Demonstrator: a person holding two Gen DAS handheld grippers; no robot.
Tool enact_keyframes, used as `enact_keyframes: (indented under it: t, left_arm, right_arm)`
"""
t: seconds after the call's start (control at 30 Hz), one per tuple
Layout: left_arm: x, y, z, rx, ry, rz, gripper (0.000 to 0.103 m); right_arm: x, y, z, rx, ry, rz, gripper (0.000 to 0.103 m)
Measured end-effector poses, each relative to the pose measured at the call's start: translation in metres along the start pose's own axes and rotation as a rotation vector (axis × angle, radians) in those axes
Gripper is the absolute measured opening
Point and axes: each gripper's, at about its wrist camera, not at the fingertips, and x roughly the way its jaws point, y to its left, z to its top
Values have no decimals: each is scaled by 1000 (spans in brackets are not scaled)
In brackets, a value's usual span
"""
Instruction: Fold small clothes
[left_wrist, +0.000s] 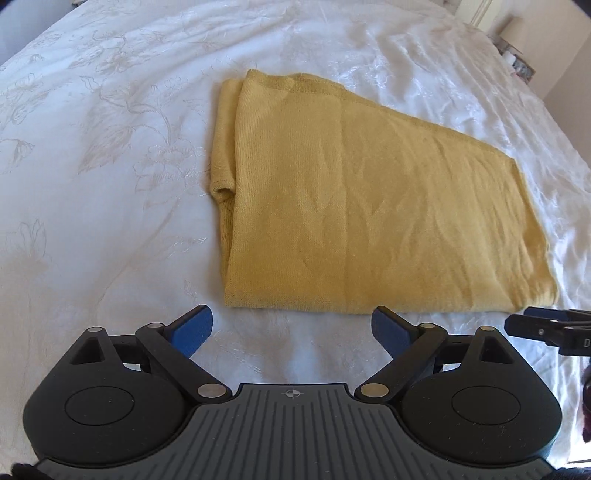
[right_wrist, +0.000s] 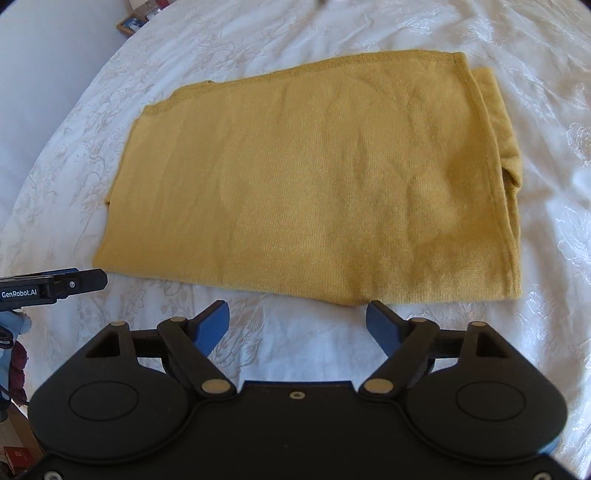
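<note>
We see a yellow top (right_wrist: 306, 177) lying folded and flat on a white bed cover (right_wrist: 517, 55) with pale flowers sewn into it. A sleeve end (right_wrist: 511, 170) sticks out a little on its right side. Our right gripper (right_wrist: 297, 325) hangs just in front of the top's near edge. Its blue fingers (right_wrist: 214, 325) stand wide apart with nothing between them, only the bed below. The tip of our left gripper (right_wrist: 79, 281) pokes in from the left, near the top's corner.
</note>
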Motion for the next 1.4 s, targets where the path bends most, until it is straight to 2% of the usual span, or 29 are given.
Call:
enact_keyframes:
  t: [0.23,0.37,0.6,0.9,1.07,1.27,1.4]
  left_arm:
    - [-4,-48,34,-27,-62,-5,94]
    - [-2,-79,53,8,-86,-8,94]
    - [19,-114,81,70,-70,15,94]
    - [60,-112,109,73,-7,105,94]
    - [84,-105,120,47,30,109,94]
    - [114,-105,123,67,99,115,95]
    - [126,-102,123,55,114,113,103]
  right_arm:
    - [-33,-40,13,59,-91,37,103]
    - [-45,-63,23,92,-131,54,103]
    - [-51,-108,45,144,-165,66,103]
    - [-31,-151,70,225,-134,99,103]
    - [-13,-160,81,224,-96,133,103]
    - [9,-168,88,244,-49,191,103]
    - [21,-171,94,247,-23,222,103]
